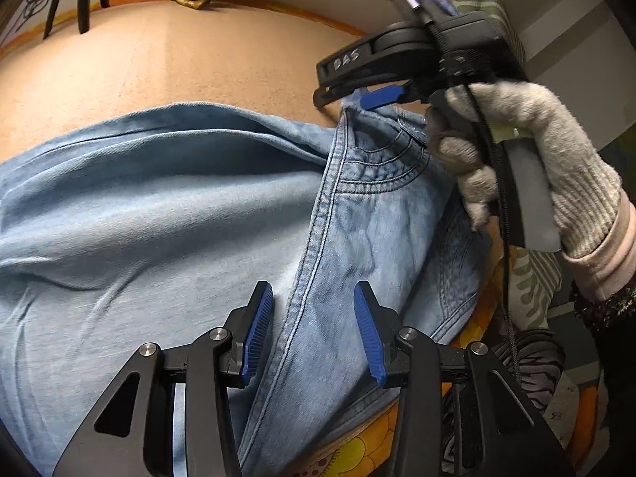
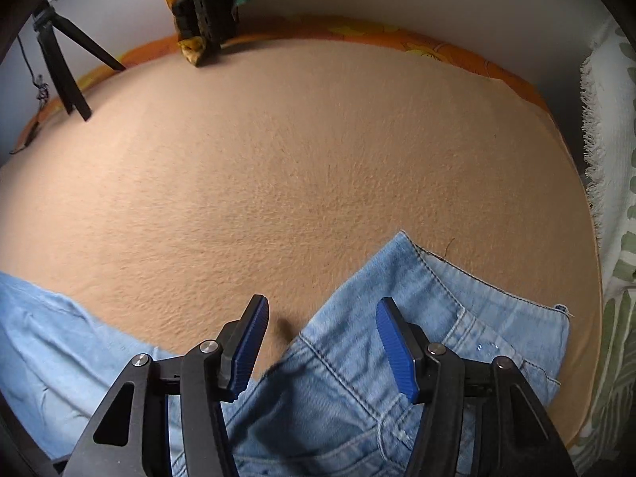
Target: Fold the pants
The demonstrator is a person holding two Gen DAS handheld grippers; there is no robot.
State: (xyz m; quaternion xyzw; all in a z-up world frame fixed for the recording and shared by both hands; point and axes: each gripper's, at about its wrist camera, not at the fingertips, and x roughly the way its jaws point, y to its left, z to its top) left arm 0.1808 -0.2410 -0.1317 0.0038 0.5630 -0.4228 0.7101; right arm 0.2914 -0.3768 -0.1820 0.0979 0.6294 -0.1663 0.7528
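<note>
Light blue denim pants (image 1: pixel 167 214) lie spread on a peach-coloured surface (image 1: pixel 179 59). My left gripper (image 1: pixel 314 326) is open just above a stitched seam near the pants' top, with nothing between the blue pads. In the left wrist view my right gripper (image 1: pixel 357 97), held by a gloved hand (image 1: pixel 528 155), sits at the far corner of the waistband. In the right wrist view my right gripper (image 2: pixel 322 342) is open, its pads straddling the waistband edge of the pants (image 2: pixel 397 318) without closing on it.
A small black tripod (image 2: pixel 59 59) stands at the far left edge. A larger stand wrapped in patterned cloth (image 2: pixel 198 8) is at the back. A fringed leaf-print cloth (image 2: pixel 612 159) hangs on the right. An orange flowered sheet (image 1: pixel 357 453) shows under the near edge.
</note>
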